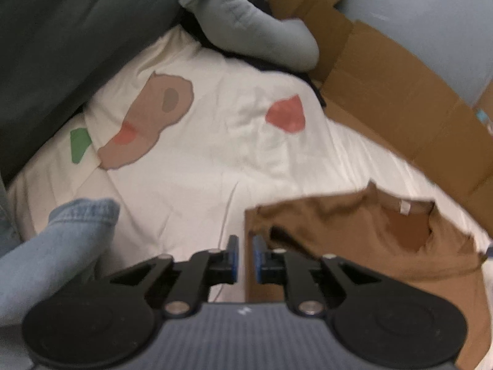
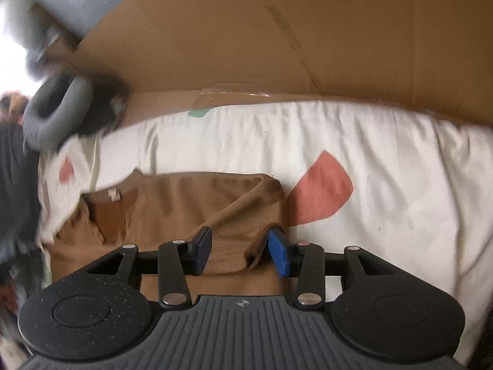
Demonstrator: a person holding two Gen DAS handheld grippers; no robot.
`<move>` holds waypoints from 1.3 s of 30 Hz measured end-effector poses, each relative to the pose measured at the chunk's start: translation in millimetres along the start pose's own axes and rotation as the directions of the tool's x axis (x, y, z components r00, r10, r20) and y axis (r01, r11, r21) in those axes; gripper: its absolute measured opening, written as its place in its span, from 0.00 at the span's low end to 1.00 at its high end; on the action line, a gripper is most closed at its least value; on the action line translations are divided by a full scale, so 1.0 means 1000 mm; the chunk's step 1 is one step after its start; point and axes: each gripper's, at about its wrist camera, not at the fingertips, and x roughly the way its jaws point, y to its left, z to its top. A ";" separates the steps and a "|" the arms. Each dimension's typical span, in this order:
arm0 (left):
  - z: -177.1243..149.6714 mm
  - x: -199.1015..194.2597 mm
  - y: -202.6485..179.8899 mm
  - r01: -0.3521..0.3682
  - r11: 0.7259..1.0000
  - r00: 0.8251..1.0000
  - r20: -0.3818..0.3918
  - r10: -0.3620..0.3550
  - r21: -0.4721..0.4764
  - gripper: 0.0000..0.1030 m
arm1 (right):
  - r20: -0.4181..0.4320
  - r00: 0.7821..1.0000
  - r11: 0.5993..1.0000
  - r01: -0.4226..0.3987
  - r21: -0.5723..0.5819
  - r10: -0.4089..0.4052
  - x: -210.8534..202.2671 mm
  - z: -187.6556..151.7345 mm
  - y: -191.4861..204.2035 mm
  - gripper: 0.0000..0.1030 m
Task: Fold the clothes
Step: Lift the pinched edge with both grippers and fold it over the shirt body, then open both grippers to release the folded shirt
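A brown T-shirt [image 1: 363,240] lies flat on the white sheet [image 1: 191,178], its neck opening and white label facing up. In the left wrist view my left gripper [image 1: 245,256] hovers at the shirt's straight left edge. Its blue pads stand a narrow gap apart, and the edge runs through that gap without being pinched. In the right wrist view the same brown T-shirt [image 2: 185,203] shows its folded right side. My right gripper [image 2: 241,249] is open wide over it, with a fold of brown cloth lying loose between the fingers.
The sheet has pink, tan and green patches. A cardboard wall [image 1: 400,101] runs along the bed's far side. Grey clothing [image 1: 246,21] is piled at the back, a dark cushion [image 1: 61,46] lies at the left, and a denim leg [image 1: 61,246] rests near the left gripper.
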 end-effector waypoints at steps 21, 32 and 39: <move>-0.012 -0.004 -0.003 -0.028 1.000 0.999 0.027 0.028 0.008 0.45 | 0.058 0.991 0.989 0.125 -0.079 -0.120 -0.031 -0.052 0.001 0.72; -0.017 0.030 -0.030 -0.013 0.990 0.999 -0.030 0.017 0.142 0.46 | 0.018 0.986 0.973 0.169 -0.157 -0.168 0.010 -0.042 0.011 0.72; -0.010 0.048 -0.028 -0.048 0.986 0.998 -0.036 0.055 0.160 0.46 | 0.040 0.968 0.940 0.250 -0.232 -0.247 0.033 -0.033 0.022 0.72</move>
